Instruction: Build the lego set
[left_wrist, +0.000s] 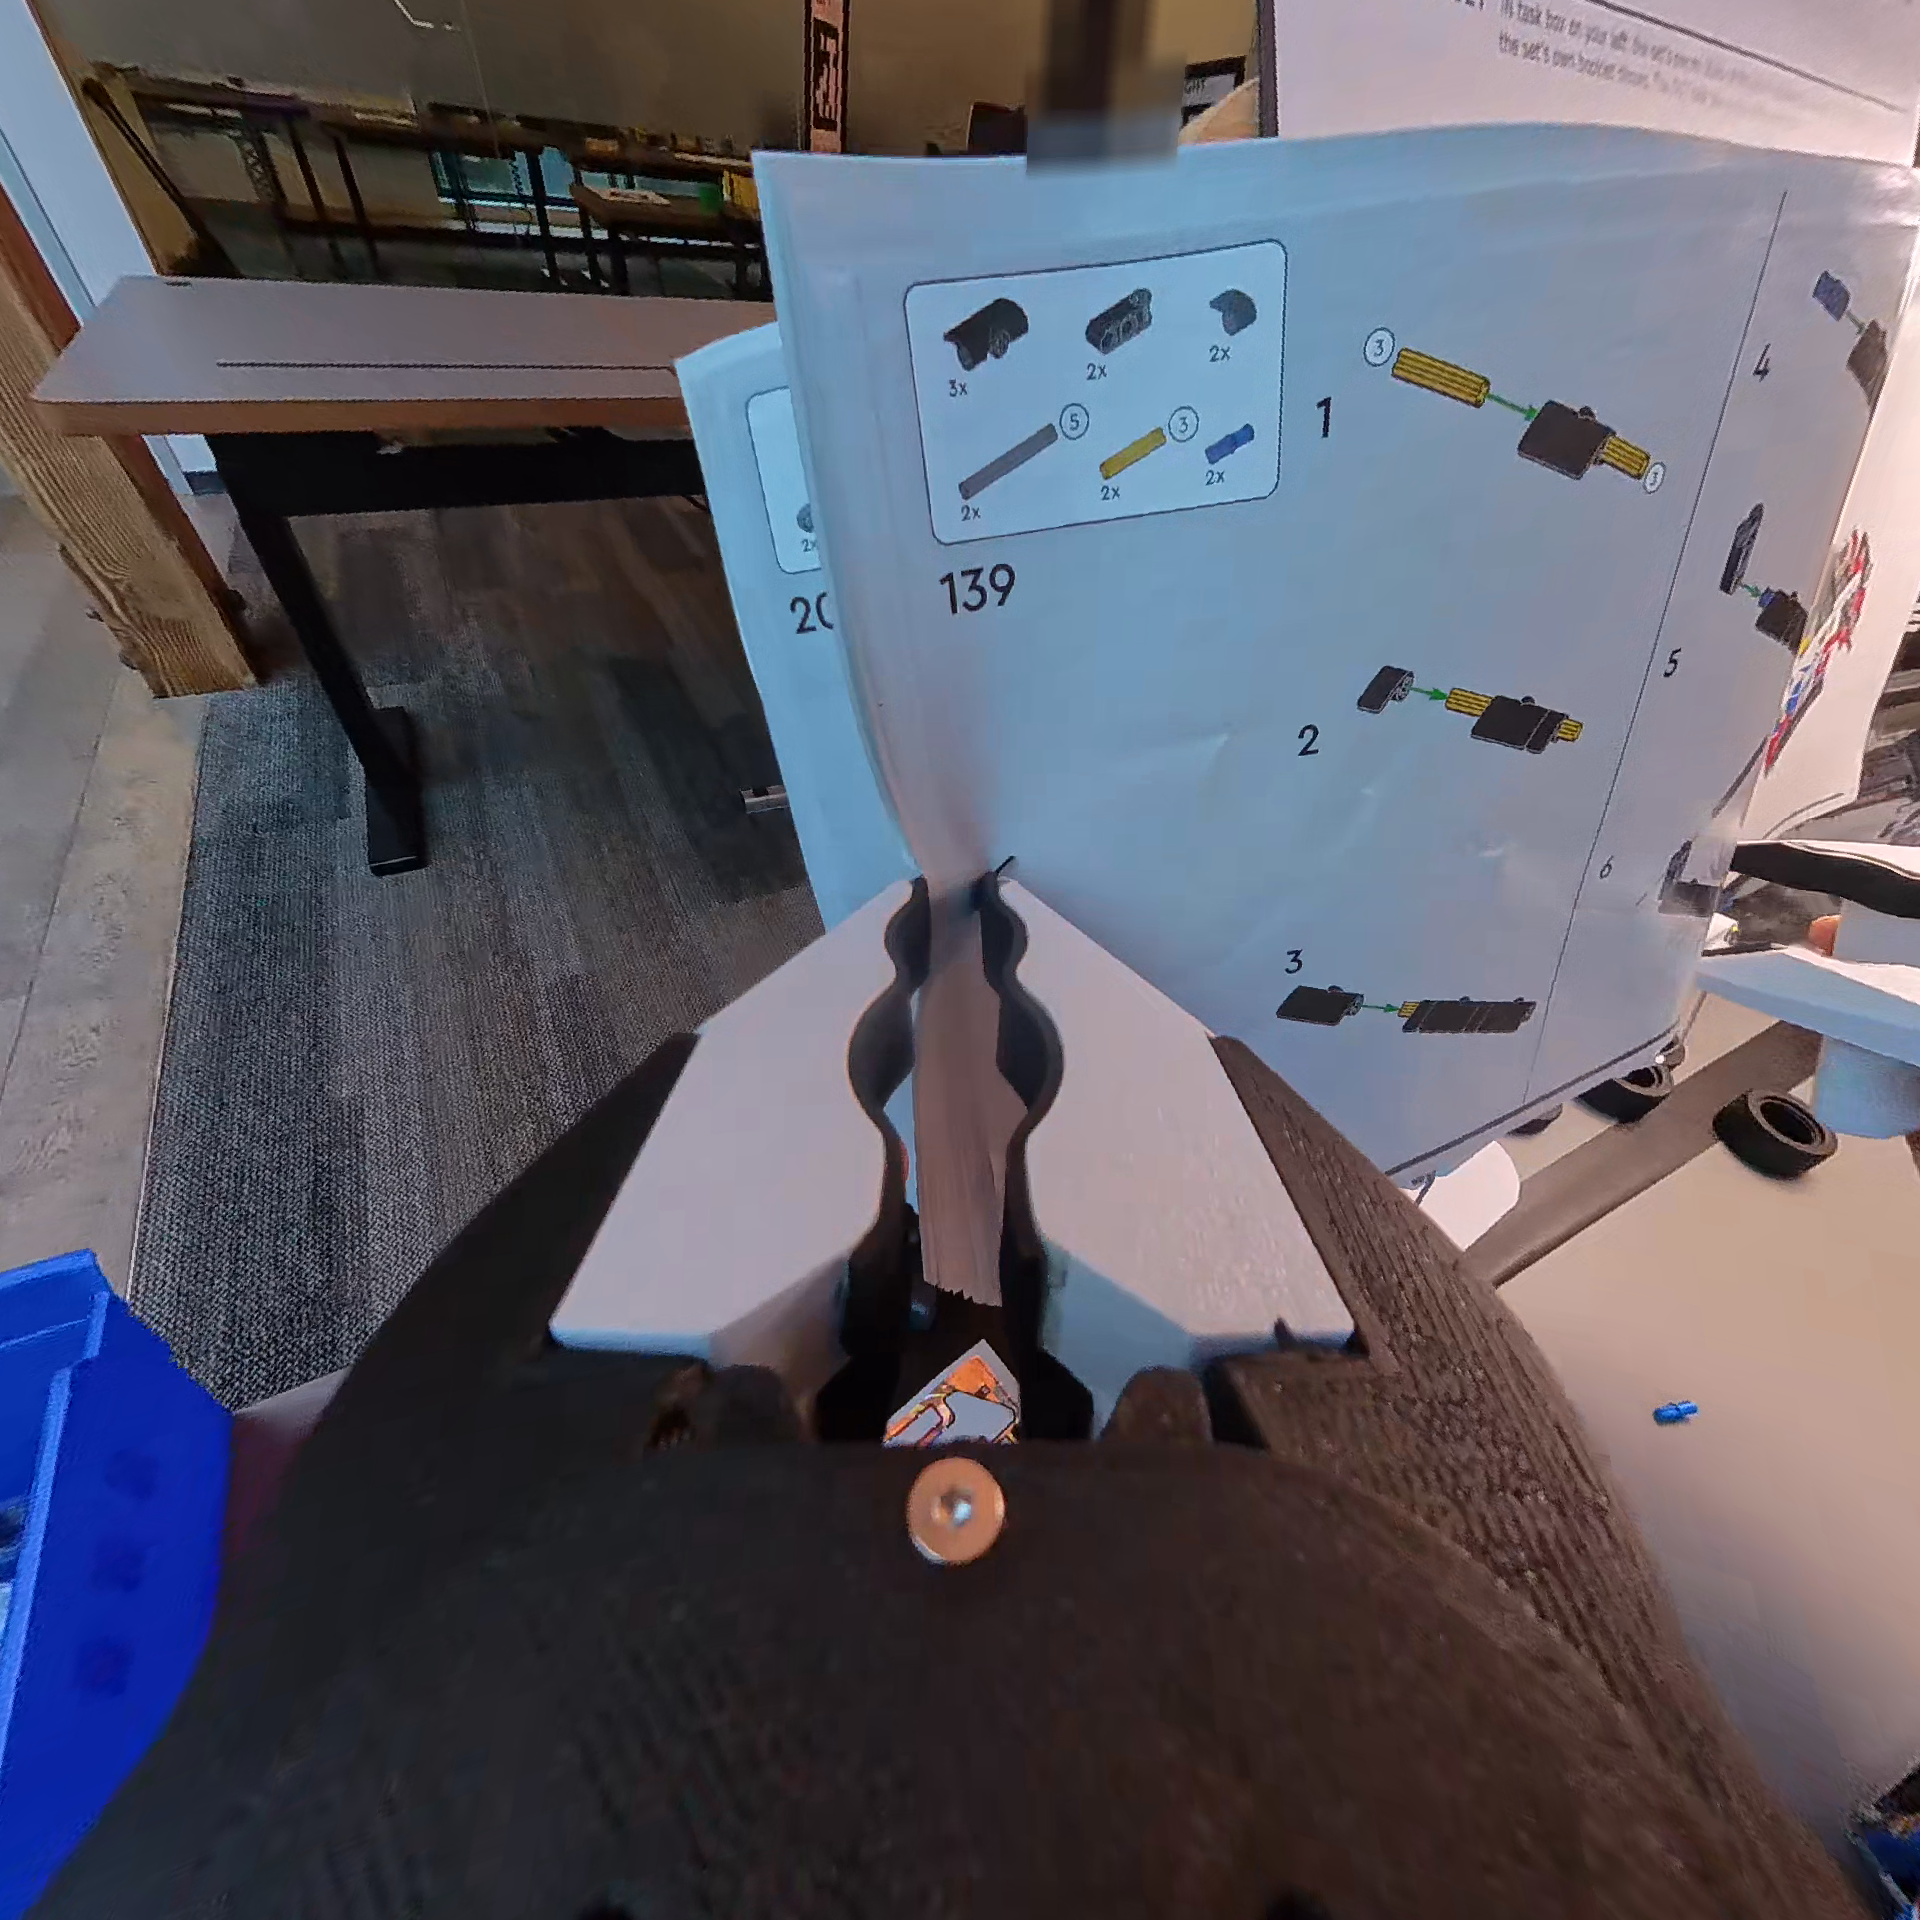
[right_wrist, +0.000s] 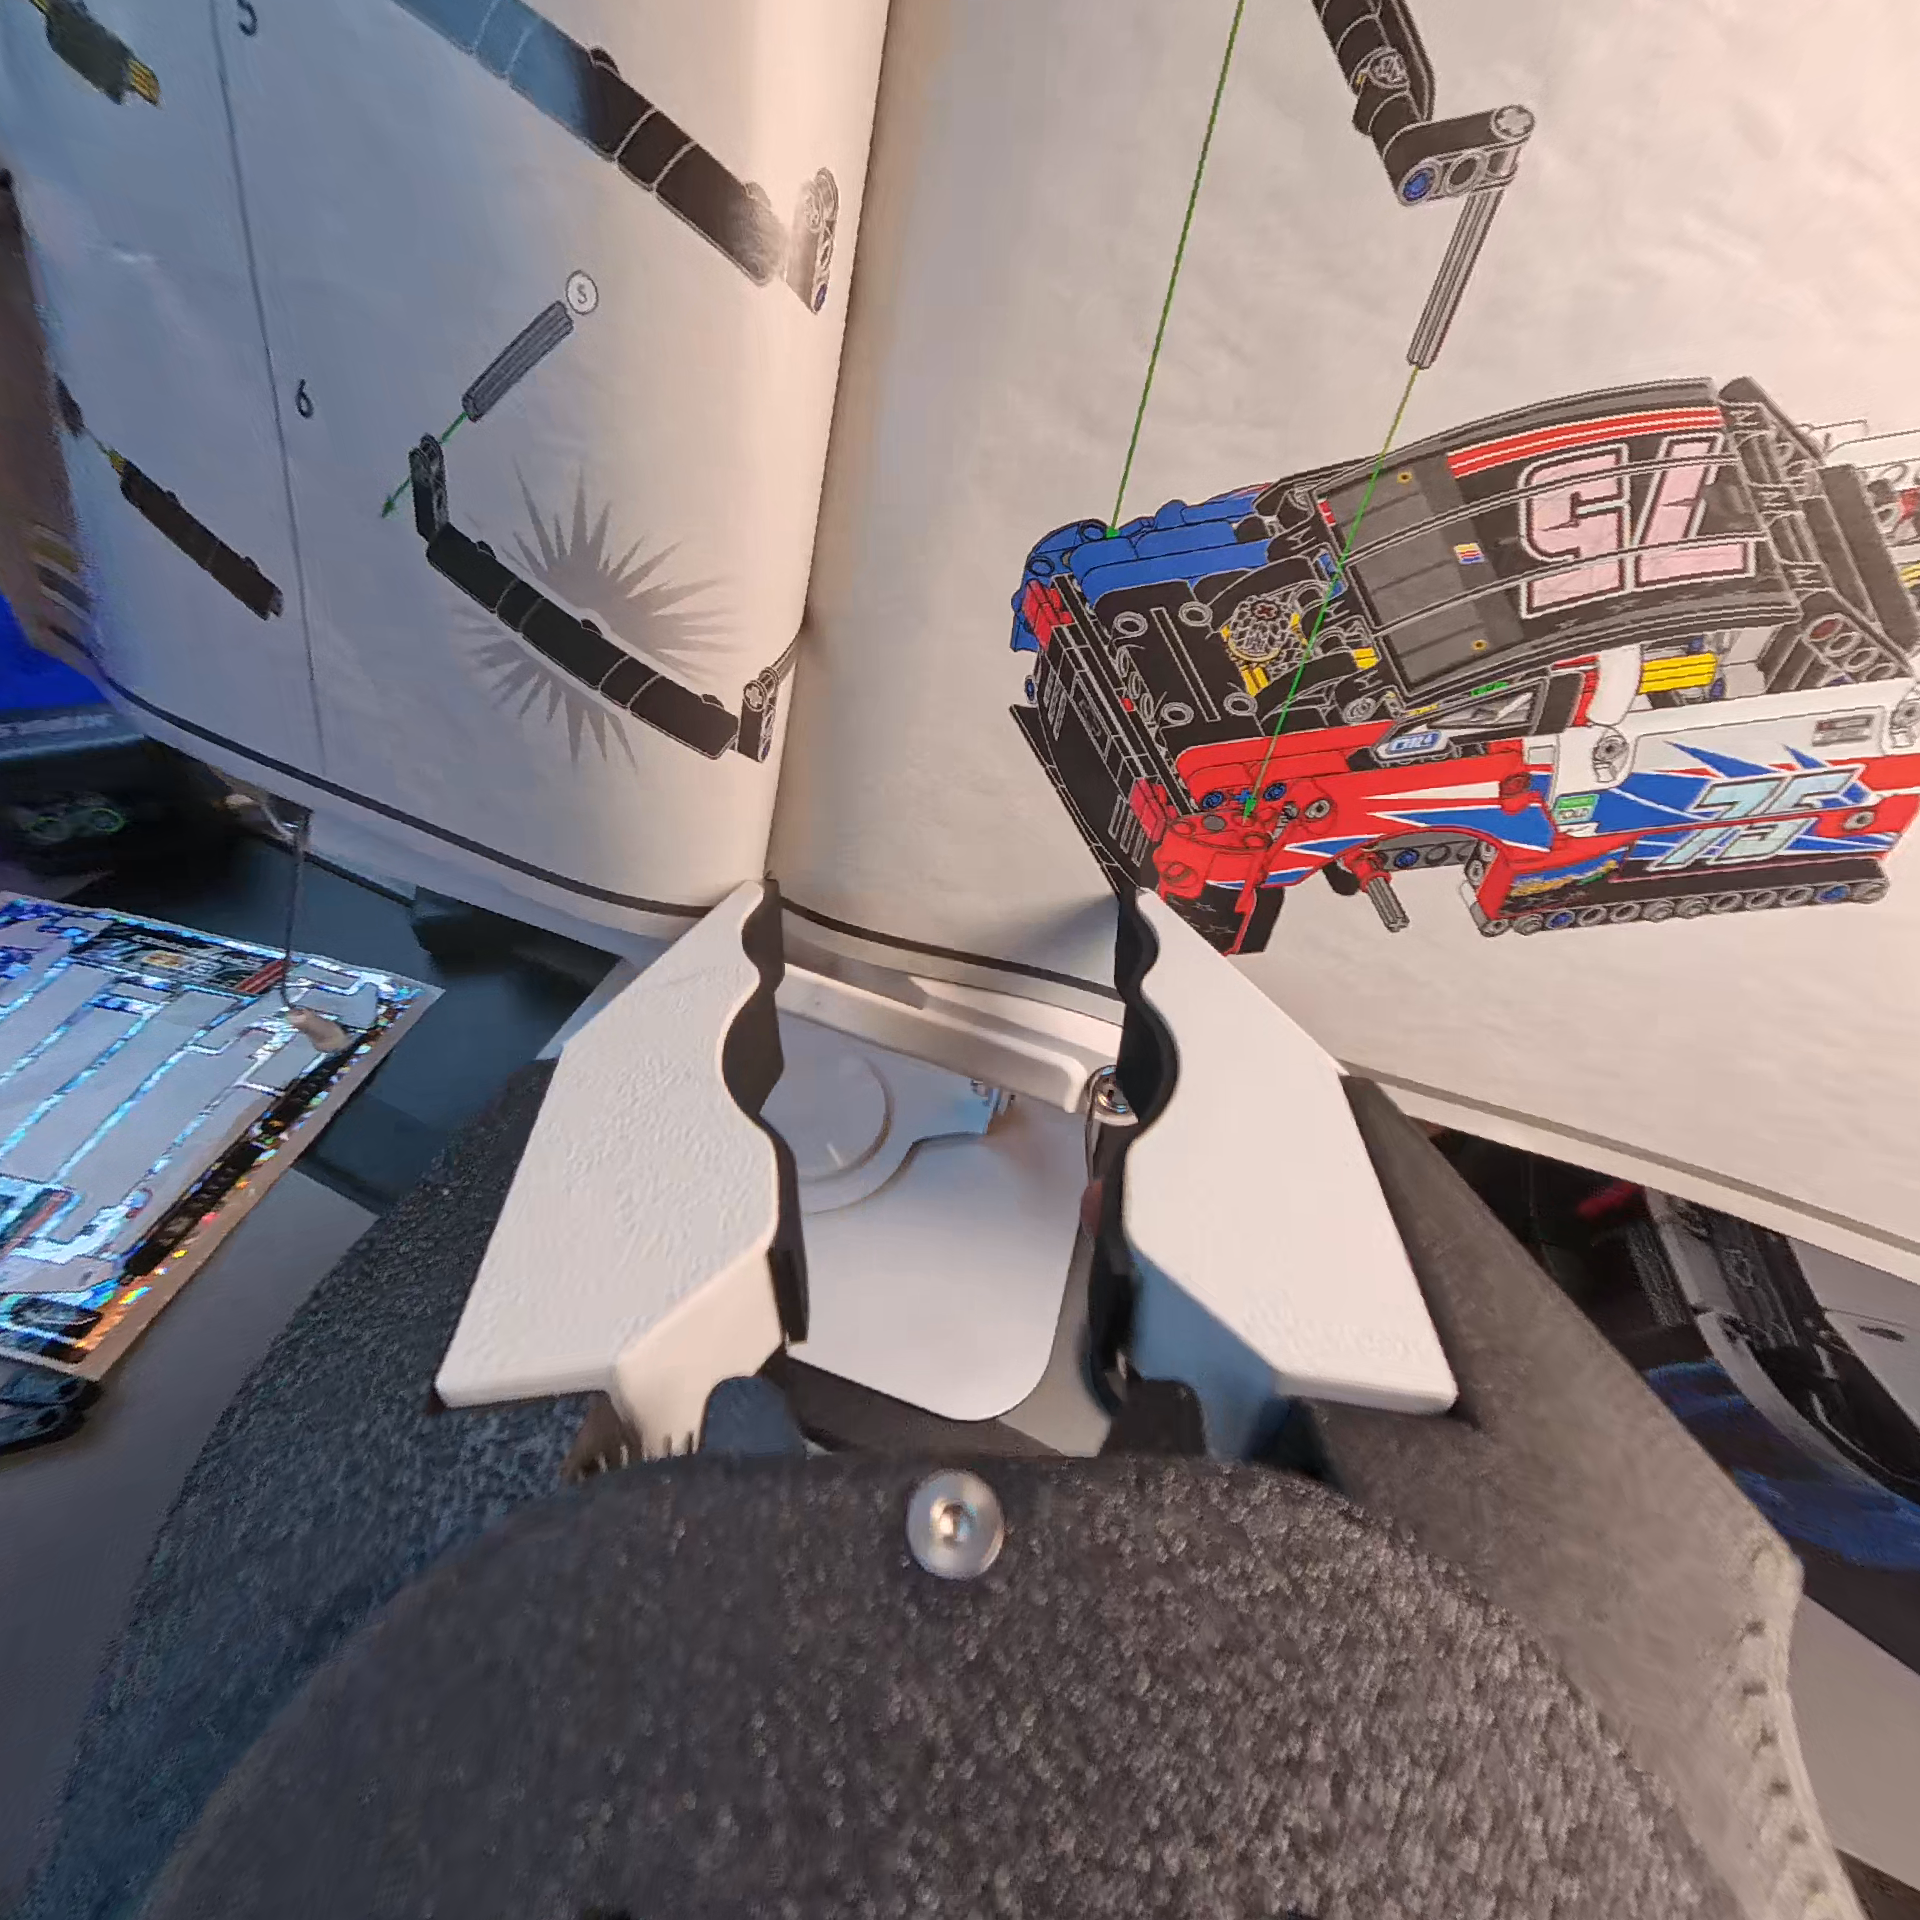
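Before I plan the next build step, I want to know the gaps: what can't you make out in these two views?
- Left wrist view: the instruction booklet, clamped in the left hand-held gripper, hides most of the table behind it.
- Left wrist view: the blue bin is cut off by the edge, its contents unseen.
- Right wrist view: the booklet fills the frame beyond the open right hand-held gripper; the sticker sheet is blurred.

- I was working in what looked like an office or lab workroom.
- Grey carpet tiles (left_wrist: 436, 935) covered the floor beside my bench (left_wrist: 1714, 1507).
- A wood-topped desk (left_wrist: 364, 353) on black metal legs stood across the room.
- Behind it, a glass partition (left_wrist: 468, 156) showed shelving with stored items.
- A blue parts bin (left_wrist: 62, 1507) sat at my left.
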